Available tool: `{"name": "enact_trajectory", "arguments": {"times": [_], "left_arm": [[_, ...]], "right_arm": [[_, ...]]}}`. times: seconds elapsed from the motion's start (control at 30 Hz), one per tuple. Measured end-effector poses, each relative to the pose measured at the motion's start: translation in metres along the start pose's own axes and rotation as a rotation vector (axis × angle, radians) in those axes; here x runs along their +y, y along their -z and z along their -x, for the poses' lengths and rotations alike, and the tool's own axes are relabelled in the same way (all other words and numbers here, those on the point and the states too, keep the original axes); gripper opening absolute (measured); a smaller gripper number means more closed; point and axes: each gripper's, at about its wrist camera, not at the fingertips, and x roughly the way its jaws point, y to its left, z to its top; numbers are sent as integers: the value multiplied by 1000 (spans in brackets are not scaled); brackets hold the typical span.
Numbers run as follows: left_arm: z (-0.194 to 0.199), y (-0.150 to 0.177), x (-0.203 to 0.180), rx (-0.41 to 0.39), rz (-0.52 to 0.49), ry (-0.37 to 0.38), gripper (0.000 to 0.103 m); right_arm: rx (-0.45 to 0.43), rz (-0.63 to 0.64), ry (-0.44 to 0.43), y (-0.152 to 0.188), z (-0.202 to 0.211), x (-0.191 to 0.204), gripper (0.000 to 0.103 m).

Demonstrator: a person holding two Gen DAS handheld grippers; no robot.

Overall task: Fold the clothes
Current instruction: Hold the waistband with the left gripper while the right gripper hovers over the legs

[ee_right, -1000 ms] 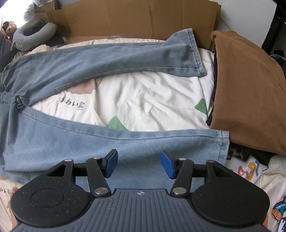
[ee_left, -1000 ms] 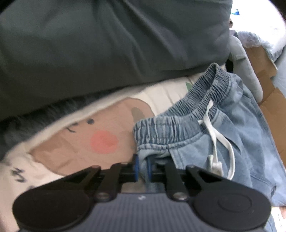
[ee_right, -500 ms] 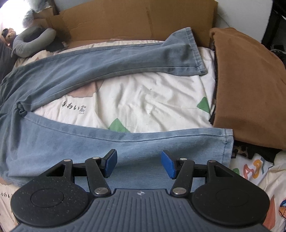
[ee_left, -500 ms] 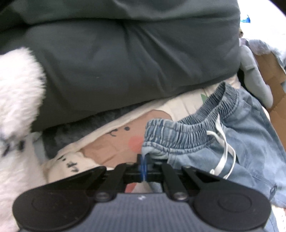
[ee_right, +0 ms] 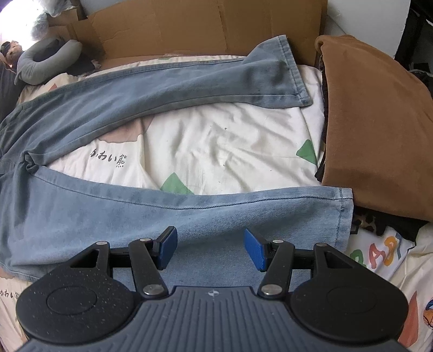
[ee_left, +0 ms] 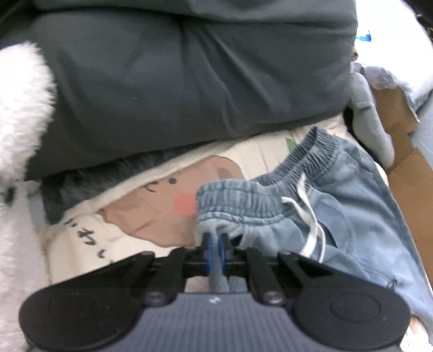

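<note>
A bed covered by a cream sheet (ee_right: 216, 140) with bear prints and green triangles fills both views, with flattened cardboard (ee_right: 205, 24) along the top of the right wrist frame and a brown garment (ee_right: 376, 121) piled at its right edge. Light blue jeans (ee_right: 113, 216) lie spread across the sheet, legs apart in a V: one leg runs across the upper middle, the other across the lower middle, its hem near the brown pile.

In the left wrist view the elastic waistband (ee_left: 243, 197) with its white drawstring (ee_left: 311, 224) sits at centre. The left gripper (ee_left: 215, 250) has a narrow pinch of denim at the waistband corner between its blue pads, and its jaws are opening, the cloth not yet free. A dark grey duvet (ee_left: 189, 81) fills the upper frame.

The right gripper (ee_right: 209, 247) hangs over the near leg, jaws wide, holding nothing.

This looks like the start of the fold. Next would probably be taking the near leg and laying it over the far one, which calls for a firm grip at waist and hem.
</note>
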Motion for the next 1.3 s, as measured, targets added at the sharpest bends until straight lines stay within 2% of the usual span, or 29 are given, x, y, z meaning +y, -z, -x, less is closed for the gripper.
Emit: {"name": "enact_trajectory", "arguments": {"times": [0.03,0.23,0.47,0.7,0.93,1.13,1.23,1.3], "left_arm": [[-1,1,-2,2,-3,15,22],[0,6,-2,0,10,72,31],[11,19,7,-9,21,83,31],[31,30,19,-77,54,95,31],[8,20,38,-100,135,-22,29],[-11,20,41,-99,196,-9,28],[-15,22,38,-104,210,22,19],[-18,23,35,-101,212,37,19]], "right_arm": [[1,1,2,0,0,0,62],[-1,13,-7,0,1,3,62],[15,35,-7,1,-3,5,62],[22,56,2,-1,-2,10,62],[37,79,0,1,-4,17,62],[38,98,3,0,-2,18,62],[38,90,8,-1,-2,15,62],[42,91,8,1,-3,15,62]]}}
